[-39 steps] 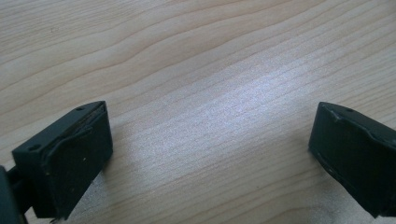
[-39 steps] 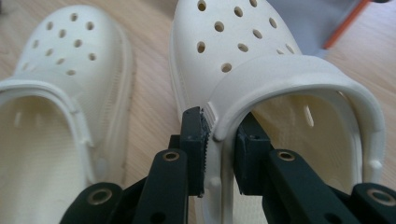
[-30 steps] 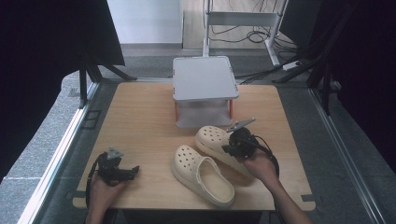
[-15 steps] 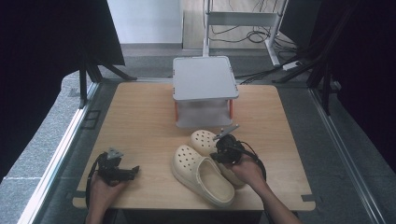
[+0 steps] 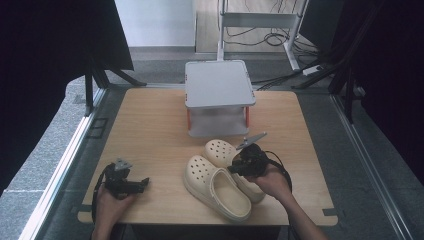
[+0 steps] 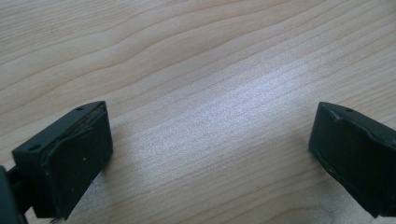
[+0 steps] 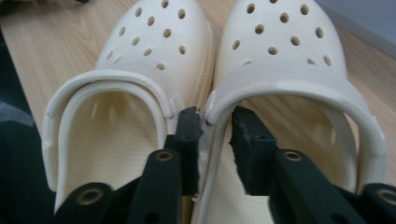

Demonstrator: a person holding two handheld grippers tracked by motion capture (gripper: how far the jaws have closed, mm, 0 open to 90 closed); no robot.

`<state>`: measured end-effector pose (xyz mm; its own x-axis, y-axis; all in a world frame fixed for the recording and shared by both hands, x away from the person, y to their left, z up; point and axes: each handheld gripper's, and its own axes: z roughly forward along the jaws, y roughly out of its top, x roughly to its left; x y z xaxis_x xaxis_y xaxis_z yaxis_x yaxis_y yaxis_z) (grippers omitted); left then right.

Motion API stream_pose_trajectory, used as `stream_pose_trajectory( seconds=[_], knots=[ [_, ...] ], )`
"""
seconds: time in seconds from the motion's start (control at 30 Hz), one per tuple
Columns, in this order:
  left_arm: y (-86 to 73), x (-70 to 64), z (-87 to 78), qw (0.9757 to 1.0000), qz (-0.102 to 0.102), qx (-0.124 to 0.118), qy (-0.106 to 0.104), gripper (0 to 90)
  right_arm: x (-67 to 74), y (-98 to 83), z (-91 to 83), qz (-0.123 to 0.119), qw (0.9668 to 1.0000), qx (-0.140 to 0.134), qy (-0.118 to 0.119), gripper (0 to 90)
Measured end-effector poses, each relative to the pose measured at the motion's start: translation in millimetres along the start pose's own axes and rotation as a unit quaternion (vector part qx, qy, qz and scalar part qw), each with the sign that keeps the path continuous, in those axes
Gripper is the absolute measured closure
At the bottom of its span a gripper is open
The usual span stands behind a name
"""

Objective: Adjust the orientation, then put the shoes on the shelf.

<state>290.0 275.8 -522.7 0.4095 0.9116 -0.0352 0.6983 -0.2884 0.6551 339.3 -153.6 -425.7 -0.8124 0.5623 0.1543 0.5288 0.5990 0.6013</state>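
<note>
Two cream clogs lie side by side at the lower centre of the high view, toes towards the upper left of that frame. The left clog (image 5: 216, 187) rests free on the table (image 5: 150, 125). The right clog (image 5: 226, 155) is touching it along the inner side, partly covered by the right gripper (image 5: 239, 165) and the hand behind it.

In the right gripper view the two shoes sit flush, with no gap showing between them. The right gripper's jaws are drawn together on the inner side wall of the right clog (image 7: 285, 93), one jaw outside, wedged against the left clog (image 7: 140, 84), the other inside the shoe's opening. The grip looks firm and the shoe appears to rest flat on the wood.

Judgement: the pairing of the shoes looks essentially achieved, as they lie parallel with toes level. What appears to remain is the release of the held shoe, or a further carry of the pair towards the grey raised stand (image 5: 219, 85) in the upper centre of the high view, just beyond the toes; which of these is intended cannot be told.

The left gripper (image 5: 131, 186) lies idle at the lower left of the high view, well apart from the shoes. Its own view shows the jaws standing wide apart over bare wood, with nothing between them.
</note>
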Motion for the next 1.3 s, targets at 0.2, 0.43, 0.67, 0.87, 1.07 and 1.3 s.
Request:
stream_pose_trajectory(
  seconds=[0.2,0.43,0.67,0.87,1.07,1.3],
  knots=[
    [0.0,-0.2,0.1,1.0,-0.002,-0.001,0.0,0.0,6.8,2.1,-0.1,-0.008,0.9999,0.013,-0.002,77.5],
    [0.0,0.1,-0.1,1.0,0.0,0.001,0.0,0.0,8.4,-0.2,-4.2,-0.014,0.9996,0.024,-0.002,75.6],
    [0.1,0.0,-0.1,1.0,0.0,0.001,0.0,0.0,-0.6,-5.6,-8.4,-0.011,0.9996,0.024,0.008,51.6],
    [0.0,0.1,-0.1,1.0,0.001,0.0,0.0,0.0,4.7,-12.4,-11.1,-0.025,0.9994,0.025,0.001,27.8],
    [0.0,0.0,-0.1,1.0,0.001,0.0,0.0,0.0,11.7,-17.5,-1.1,-0.033,0.9986,0.041,-0.002,18.9],
    [0.0,0.0,-0.1,1.0,0.001,0.0,0.0,0.0,16.2,-15.6,18.6,-0.034,0.9979,0.055,0.0,21.0]
  ],
)
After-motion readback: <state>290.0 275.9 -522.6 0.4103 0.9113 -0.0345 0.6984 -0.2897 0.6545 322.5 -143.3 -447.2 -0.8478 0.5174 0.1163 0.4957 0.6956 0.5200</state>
